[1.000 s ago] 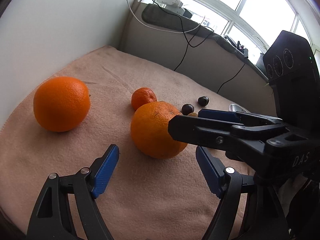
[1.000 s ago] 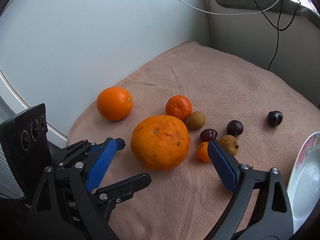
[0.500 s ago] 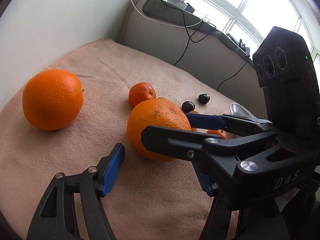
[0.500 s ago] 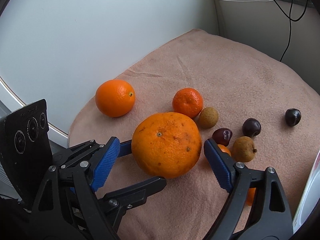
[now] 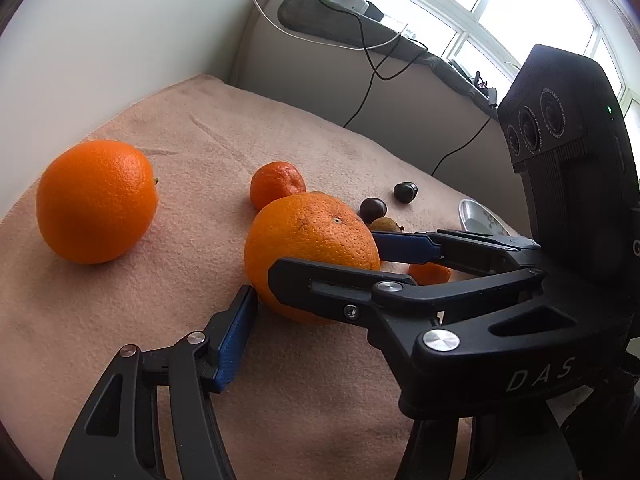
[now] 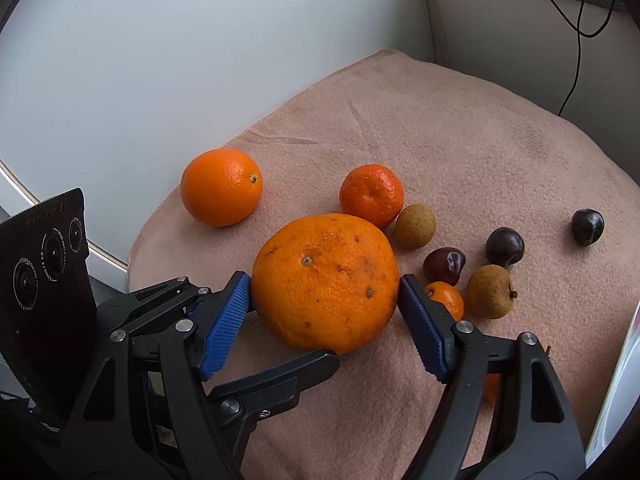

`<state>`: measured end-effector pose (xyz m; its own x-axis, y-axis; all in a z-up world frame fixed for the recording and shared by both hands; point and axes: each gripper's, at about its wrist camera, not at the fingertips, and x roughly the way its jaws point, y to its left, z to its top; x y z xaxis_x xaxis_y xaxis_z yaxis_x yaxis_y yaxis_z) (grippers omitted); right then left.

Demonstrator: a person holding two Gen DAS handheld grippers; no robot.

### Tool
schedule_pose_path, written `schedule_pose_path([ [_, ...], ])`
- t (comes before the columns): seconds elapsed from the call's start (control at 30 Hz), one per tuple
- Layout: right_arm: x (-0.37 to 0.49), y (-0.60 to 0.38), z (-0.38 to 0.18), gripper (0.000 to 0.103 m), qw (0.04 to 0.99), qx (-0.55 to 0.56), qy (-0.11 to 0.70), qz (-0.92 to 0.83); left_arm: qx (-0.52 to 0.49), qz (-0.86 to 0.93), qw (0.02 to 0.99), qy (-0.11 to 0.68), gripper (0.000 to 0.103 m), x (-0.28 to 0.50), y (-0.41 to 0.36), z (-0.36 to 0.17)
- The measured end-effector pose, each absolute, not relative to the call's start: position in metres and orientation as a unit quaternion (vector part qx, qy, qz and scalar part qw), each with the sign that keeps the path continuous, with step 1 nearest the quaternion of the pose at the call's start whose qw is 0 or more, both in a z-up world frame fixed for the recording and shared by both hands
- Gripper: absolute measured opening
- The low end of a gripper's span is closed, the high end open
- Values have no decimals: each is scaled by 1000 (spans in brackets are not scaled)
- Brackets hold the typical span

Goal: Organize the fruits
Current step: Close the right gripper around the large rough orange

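Note:
A large rough orange [image 6: 326,282] lies on the pink towel [image 6: 460,140]. My right gripper [image 6: 325,300] has its blue pads on both sides of it, touching; whether it is clamped I cannot tell. It also shows in the left wrist view [image 5: 310,248], with the right gripper's fingers [image 5: 404,246] around it. My left gripper's left finger [image 5: 236,332] sits just below the orange; its other finger is hidden behind the right gripper. A smooth orange [image 6: 221,187] lies at the left, a mandarin [image 6: 371,195] behind.
Small fruits lie to the right: two brown longans [image 6: 415,226] [image 6: 490,291], dark cherries [image 6: 505,246] [image 6: 587,227], a kumquat [image 6: 445,300]. A plate [image 6: 616,392] sits at the right edge. White wall at the left; cables hang at the back.
My right gripper has moved forward around the large orange and its pads have closed in onto its sides. My left gripper has moved closer to the orange.

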<state>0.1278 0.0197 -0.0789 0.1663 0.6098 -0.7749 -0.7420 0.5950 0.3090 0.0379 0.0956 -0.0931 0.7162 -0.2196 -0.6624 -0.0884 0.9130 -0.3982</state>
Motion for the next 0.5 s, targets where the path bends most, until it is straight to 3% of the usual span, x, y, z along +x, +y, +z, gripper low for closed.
schedule_pose_path([
  [0.5,118,-9,-60,77,779,-51,448,435,-184,-48,913,361,59,30,76,-75],
])
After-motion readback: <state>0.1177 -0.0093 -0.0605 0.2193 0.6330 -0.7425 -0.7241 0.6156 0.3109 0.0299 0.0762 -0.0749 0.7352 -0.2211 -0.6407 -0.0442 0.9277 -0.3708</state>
